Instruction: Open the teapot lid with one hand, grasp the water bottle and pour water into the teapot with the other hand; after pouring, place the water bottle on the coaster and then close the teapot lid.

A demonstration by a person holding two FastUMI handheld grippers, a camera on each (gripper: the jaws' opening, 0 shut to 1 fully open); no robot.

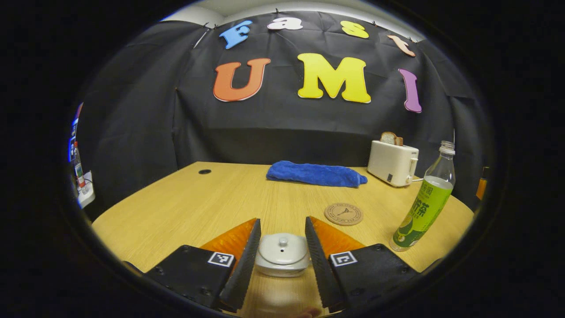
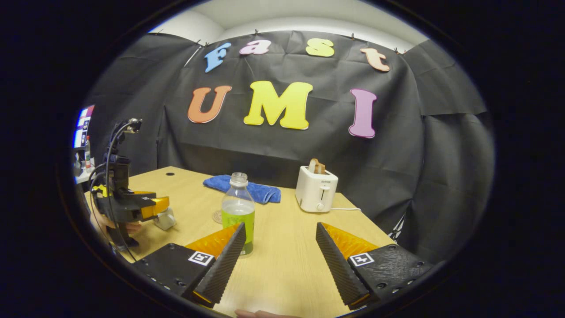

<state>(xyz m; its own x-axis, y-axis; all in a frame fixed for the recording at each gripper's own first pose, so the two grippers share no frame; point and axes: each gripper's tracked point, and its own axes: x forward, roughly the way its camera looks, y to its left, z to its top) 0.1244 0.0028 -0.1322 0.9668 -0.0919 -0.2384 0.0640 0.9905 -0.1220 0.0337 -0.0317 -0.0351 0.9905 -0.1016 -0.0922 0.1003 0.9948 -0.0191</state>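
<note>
Left gripper [image 1: 282, 254]: fingers apart, teapot [image 1: 282, 255] flanked, lid [image 1: 283, 248] seated | right gripper [image 2: 280, 258]: fingers apart, bottle [image 2: 238, 212] seen beside left finger | coaster [image 1: 344, 213] near bottle

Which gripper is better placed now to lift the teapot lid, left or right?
Left. The left gripper is open with the teapot lid between its fingers. The right gripper is open beside the water bottle.

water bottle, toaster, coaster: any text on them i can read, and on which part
water bottle: big characters on the green label, too distorted to quote
toaster: small brand mark on the front, too small to read
coaster: centre emblem and ring print, too small to read
nothing here can be quoted
</note>
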